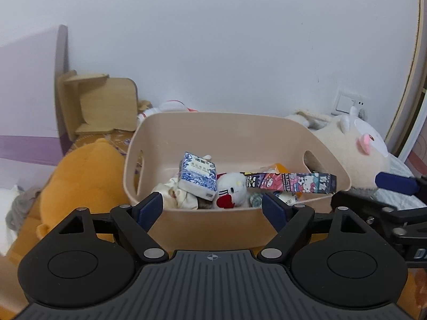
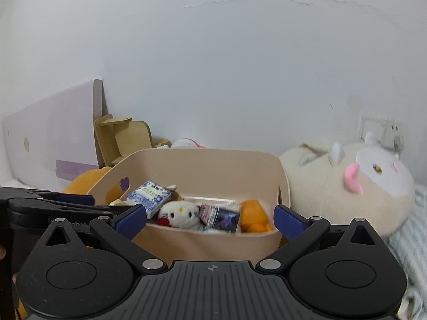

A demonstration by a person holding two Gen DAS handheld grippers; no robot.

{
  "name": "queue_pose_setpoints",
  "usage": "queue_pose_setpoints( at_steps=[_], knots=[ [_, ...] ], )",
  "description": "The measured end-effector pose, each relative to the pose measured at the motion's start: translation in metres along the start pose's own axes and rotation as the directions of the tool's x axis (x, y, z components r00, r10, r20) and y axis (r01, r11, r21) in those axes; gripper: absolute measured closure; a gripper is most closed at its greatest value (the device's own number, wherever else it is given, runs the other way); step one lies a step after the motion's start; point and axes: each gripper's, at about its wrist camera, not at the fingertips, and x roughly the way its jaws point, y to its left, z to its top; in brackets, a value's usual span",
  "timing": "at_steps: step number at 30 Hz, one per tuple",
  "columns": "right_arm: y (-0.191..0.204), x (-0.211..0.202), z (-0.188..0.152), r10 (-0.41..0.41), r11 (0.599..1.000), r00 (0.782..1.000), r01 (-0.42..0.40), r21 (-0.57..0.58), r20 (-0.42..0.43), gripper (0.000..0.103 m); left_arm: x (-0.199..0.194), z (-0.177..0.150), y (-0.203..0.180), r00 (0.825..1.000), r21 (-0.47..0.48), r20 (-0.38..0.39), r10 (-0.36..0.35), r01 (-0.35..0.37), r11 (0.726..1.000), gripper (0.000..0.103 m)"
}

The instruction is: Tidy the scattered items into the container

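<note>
We count 1 beige bin (image 1: 234,133) on bed w/ 1 tissue pack (image 1: 198,177), 1 cat plush (image 1: 231,190), 1 cartoon box (image 1: 291,183) inside. 2 hand-held grippers: left hand-held gripper (image 1: 212,206), right hand-held gripper (image 2: 209,217), both wide open, empty.

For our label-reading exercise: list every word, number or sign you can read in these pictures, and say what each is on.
"D": white letter, cut by the picture edge, on the black right gripper.
Blue-and-white patterned tissue pack: printed characters, too small to read.
Long cartoon-print box: characters, too blurred to read.
Nothing else legible.
</note>
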Motion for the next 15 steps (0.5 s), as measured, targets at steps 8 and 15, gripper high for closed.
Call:
queue_pose_setpoints(
  at_steps=[8,15],
  knots=[
    [-0.001,-0.024,-0.024,-0.031,0.998,1.000,0.031,0.053,-0.005,0.000,-0.042,-0.020,-0.020,0.995,0.085,0.094,0.042,-0.050,0.995,0.020],
    [-0.001,-0.053,-0.043,-0.034,0.994,0.999,0.034,0.108,-0.004,0.000,-0.066,-0.042,-0.022,0.996,0.078,0.087,0.021,-0.028,0.997,0.019]
  ],
)
